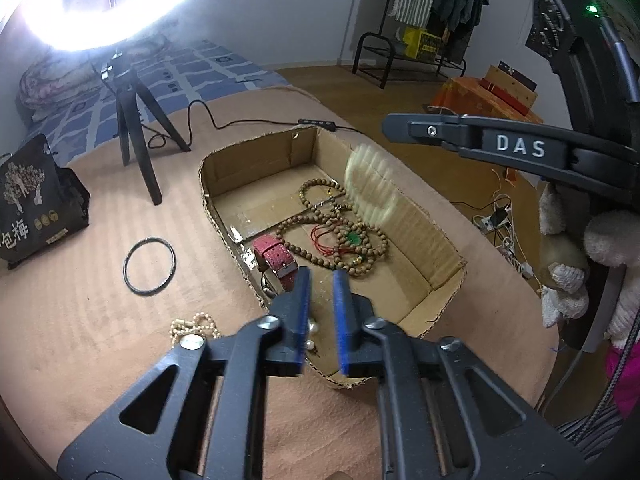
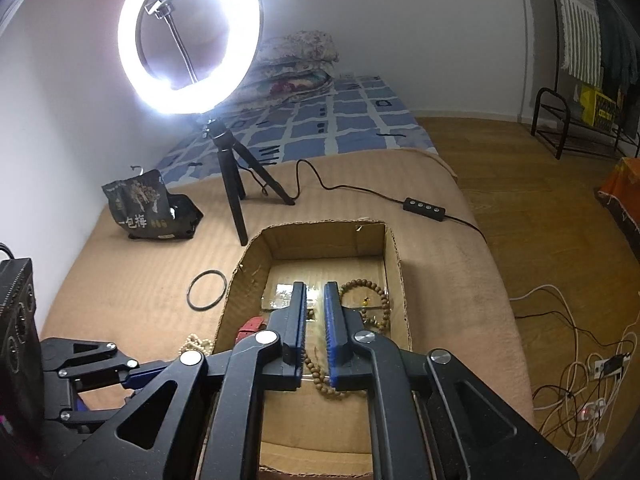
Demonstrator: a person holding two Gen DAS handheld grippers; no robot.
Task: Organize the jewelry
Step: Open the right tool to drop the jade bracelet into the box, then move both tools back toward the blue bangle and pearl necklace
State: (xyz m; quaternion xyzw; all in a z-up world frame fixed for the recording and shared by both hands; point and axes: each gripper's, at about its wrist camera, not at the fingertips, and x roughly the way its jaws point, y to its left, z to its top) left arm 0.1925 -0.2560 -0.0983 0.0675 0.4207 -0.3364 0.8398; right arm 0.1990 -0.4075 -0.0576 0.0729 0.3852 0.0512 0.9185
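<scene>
An open cardboard box lies on the tan blanket and holds wooden bead strands, a red cord with a green pendant and a pink watch strap. A blurred pale bracelet is in the air over the box, below the right gripper's finger. My left gripper is open and empty above the box's near edge. Pearls lie on the blanket to its left. My right gripper is open above the box and beads.
A black ring lies on the blanket left of the box. A ring light on a tripod and a black snack bag stand behind. Its cable and switch run right. Wires lie on the floor.
</scene>
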